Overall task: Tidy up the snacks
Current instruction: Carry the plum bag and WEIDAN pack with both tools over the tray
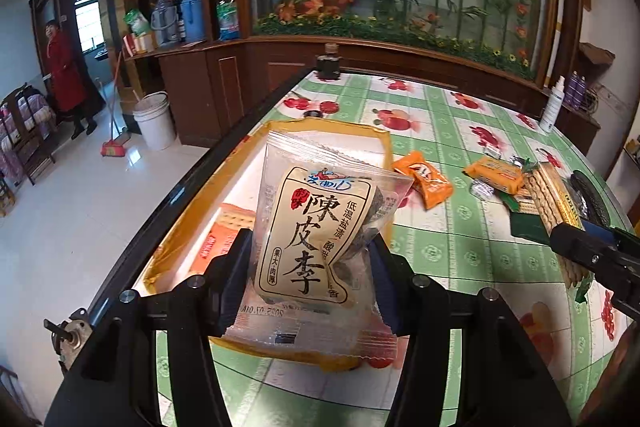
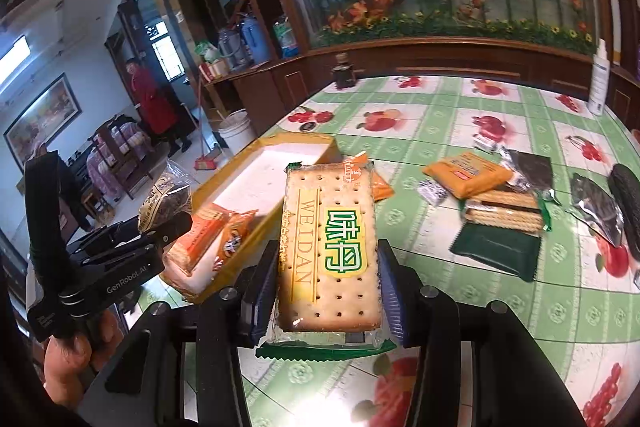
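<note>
In the left wrist view my left gripper [image 1: 310, 267] is shut on a clear plum snack packet [image 1: 316, 223] with a cream label, held upright over a yellow box [image 1: 386, 147] with a white inside. An orange cracker packet [image 1: 224, 235] lies in that box. My right gripper [image 2: 328, 291] is shut on a WEIDAN cracker packet [image 2: 332, 247] with green ends, held just right of the yellow box [image 2: 332, 143]. Each view shows the other gripper too: the right gripper [image 1: 564, 239] with its cracker packet [image 1: 552, 195], and the left gripper [image 2: 176, 225] with the plum packet [image 2: 166, 195].
Loose snacks lie on the green fruit-print tablecloth [image 2: 440, 115]: an orange packet [image 1: 424, 179], an orange cracker pack [image 2: 468, 173], a green cracker pack [image 2: 500, 227] and silver wrappers. A dark jar [image 1: 328, 67] and a white bottle [image 1: 554, 107] stand at the far edge. A person in red stands by the doorway.
</note>
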Available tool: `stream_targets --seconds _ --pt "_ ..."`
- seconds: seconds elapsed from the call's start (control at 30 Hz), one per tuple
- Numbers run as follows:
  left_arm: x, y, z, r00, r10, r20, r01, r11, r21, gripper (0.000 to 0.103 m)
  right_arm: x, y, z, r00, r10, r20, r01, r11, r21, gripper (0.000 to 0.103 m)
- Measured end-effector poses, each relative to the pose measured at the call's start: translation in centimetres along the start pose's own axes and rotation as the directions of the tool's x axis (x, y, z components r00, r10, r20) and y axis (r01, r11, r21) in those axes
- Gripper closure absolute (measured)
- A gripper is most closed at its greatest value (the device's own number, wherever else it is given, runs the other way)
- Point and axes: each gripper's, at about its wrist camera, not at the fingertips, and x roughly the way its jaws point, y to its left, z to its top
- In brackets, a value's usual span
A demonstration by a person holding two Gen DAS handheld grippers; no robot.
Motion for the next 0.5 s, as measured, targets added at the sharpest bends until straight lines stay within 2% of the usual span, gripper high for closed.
stream_targets --seconds 0.5 --pt "0.8 3.5 -0.3 0.999 0.044 -0.010 -0.045 0.998 -0.054 0.049 3.4 4.7 1.4 0.997 0.070 -0.028 -0.072 0.994 -0.079 0.056"
